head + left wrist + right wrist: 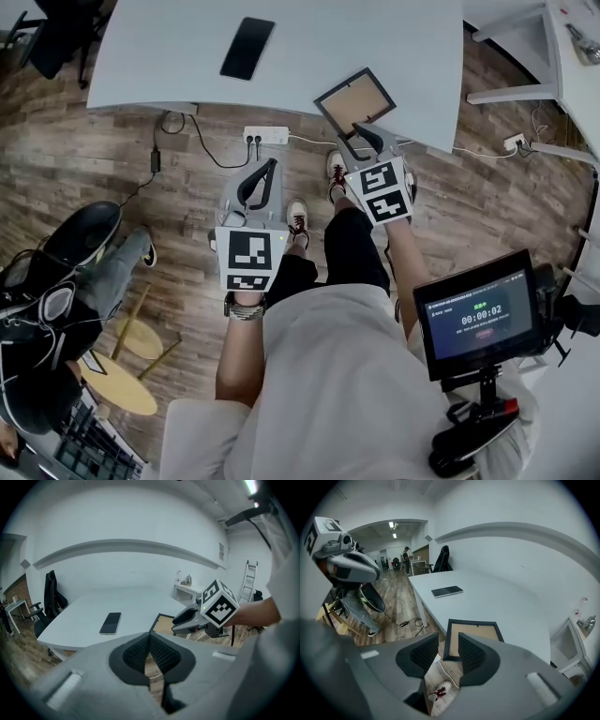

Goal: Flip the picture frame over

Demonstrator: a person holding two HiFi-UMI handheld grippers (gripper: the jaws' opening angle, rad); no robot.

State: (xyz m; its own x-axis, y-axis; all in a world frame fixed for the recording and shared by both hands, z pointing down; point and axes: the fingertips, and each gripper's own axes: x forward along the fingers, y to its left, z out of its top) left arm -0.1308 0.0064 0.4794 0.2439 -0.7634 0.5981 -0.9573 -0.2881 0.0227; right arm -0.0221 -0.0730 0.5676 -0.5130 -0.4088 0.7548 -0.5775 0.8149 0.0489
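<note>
The picture frame (354,99) lies at the near edge of the white table (309,28), black border around a brown backing that faces up. My right gripper (361,139) hovers just short of the frame's near corner, open and empty. In the right gripper view the frame (473,631) shows just beyond the right gripper (449,637) and partly through the gap between its pads. My left gripper (273,164) hangs over the floor, left of the frame and short of the table, its tips together. The left gripper (150,637) is empty, and its view shows the frame (164,623) ahead to the right.
A black phone (247,47) lies on the table, left of and beyond the frame. A power strip (265,136) with cables sits on the wooden floor under the table edge. A dark chair (56,37) stands at the far left and another white table (572,56) at the right.
</note>
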